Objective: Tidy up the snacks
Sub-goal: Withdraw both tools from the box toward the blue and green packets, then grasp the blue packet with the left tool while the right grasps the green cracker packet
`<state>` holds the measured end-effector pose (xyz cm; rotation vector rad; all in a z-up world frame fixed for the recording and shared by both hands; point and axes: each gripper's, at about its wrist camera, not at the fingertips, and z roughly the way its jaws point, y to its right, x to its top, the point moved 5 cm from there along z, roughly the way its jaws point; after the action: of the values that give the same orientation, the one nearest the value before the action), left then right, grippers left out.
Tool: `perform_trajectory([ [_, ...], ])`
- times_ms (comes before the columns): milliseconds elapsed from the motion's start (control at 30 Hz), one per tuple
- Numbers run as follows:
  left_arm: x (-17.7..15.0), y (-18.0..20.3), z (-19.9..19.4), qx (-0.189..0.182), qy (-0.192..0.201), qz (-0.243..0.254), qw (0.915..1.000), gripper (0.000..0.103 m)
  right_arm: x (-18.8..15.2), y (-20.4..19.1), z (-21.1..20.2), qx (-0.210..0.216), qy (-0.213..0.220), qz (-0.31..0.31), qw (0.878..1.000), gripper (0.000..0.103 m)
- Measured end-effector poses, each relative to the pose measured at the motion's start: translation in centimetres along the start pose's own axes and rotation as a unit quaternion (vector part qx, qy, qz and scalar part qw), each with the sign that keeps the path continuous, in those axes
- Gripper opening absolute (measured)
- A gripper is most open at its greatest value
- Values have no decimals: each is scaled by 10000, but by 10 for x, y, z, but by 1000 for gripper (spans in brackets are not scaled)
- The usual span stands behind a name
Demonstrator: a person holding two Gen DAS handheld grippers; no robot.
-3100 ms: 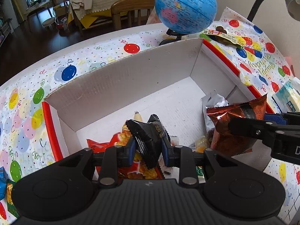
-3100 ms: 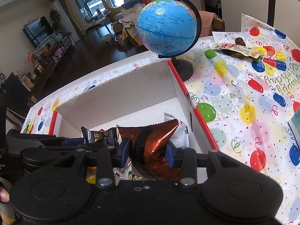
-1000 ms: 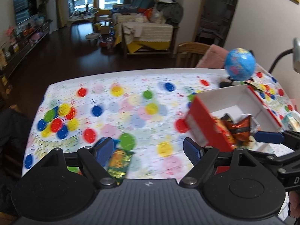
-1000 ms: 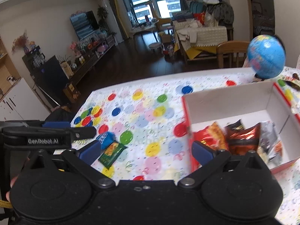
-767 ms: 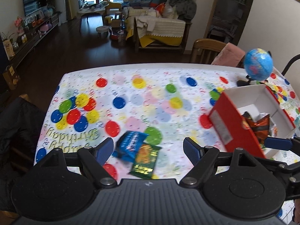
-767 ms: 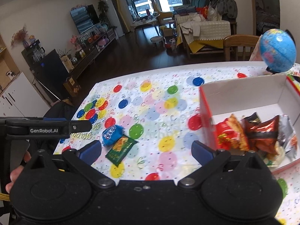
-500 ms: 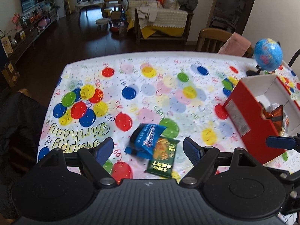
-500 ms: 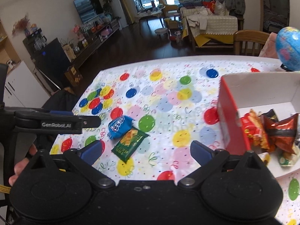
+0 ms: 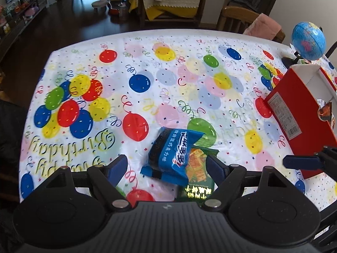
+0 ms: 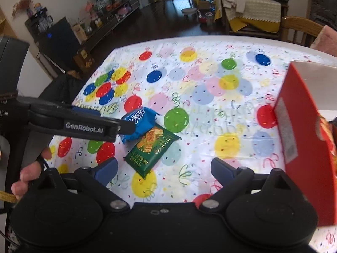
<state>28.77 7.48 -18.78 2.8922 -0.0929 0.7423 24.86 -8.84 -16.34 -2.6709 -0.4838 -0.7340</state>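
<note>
I have the left gripper [image 9: 166, 165] spread wide above the blue snack packet [image 9: 173, 154], gripping nothing. My right gripper [image 10: 163, 170] is narrowing, empty, over the green snack packet [image 10: 152, 148]; both packets lie touching on the tablecloth [image 9: 147, 73].

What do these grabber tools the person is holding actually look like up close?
Each is a matte black plastic tool with a ribbed body and two round bulges at the base of the arms. The left gripper and the right gripper end in dark blue pads. White lettering, GenRobot.AI, runs along one arm of the left tool. A yellowish strap hangs by the hand.
</note>
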Motion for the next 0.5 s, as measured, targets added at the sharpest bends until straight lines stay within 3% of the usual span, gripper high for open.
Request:
perform_trajectory([
  [300,7,-4,34,-460,-426,15,9980,81,8,-7,34,140,-314,-107,9994,92],
  [500,10,-8,39,-502,-416,10,9979,80,10,-19,52,255,-462,-213,9984,92],
])
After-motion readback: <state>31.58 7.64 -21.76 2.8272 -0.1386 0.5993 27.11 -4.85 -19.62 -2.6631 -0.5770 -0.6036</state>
